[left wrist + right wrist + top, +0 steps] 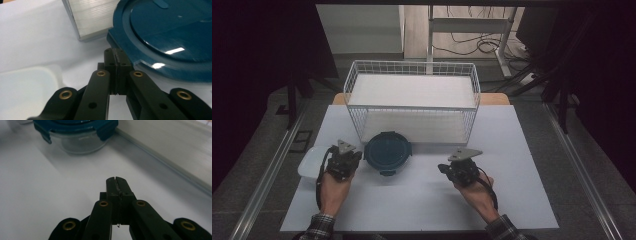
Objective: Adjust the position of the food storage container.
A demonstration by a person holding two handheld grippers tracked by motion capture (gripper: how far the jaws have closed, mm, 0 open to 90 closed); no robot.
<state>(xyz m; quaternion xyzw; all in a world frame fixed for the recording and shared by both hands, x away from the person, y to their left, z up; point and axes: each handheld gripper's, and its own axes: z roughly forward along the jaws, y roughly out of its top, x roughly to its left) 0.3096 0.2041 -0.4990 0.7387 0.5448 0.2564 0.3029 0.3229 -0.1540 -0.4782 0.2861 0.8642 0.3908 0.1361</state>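
The round container with the blue lid sits just in front of the wire basket. The left gripper and right gripper flank it, both closed and empty. To lift it cleanly, each should probably open and approach a lid tab squarely.

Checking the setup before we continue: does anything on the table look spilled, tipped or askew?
Nothing stands out. The round container with the blue lid sits upright and closed before the wire basket, and the white table shows no spill.
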